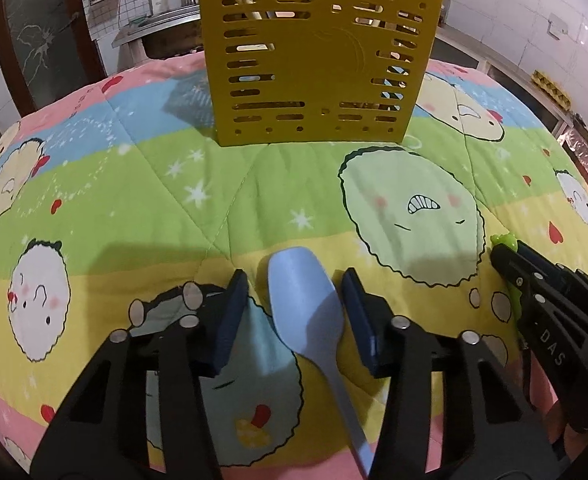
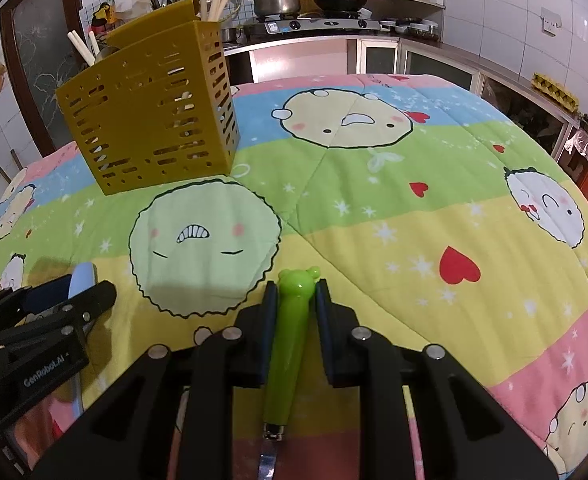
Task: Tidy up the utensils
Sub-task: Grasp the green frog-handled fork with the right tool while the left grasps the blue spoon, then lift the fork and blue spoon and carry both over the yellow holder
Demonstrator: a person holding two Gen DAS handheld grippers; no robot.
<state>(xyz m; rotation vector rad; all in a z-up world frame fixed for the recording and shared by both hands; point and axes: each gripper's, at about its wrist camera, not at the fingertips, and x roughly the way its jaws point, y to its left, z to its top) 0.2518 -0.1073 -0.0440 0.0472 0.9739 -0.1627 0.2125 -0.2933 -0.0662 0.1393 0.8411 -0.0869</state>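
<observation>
Left gripper (image 1: 296,296) jaws spread around blue spoon (image 1: 304,300); right gripper (image 2: 296,300) jaws pinching green-handled utensil (image 2: 290,332); yellow holder (image 2: 150,108) upright beyond.

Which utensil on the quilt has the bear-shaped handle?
The green-handled utensil between the right gripper pads; the light blue spoon at the left gripper is plain.

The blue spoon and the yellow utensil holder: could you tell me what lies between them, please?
Nothing but bare patterned quilt lies between the blue spoon and the yellow utensil holder, as the left wrist view shows.
</observation>
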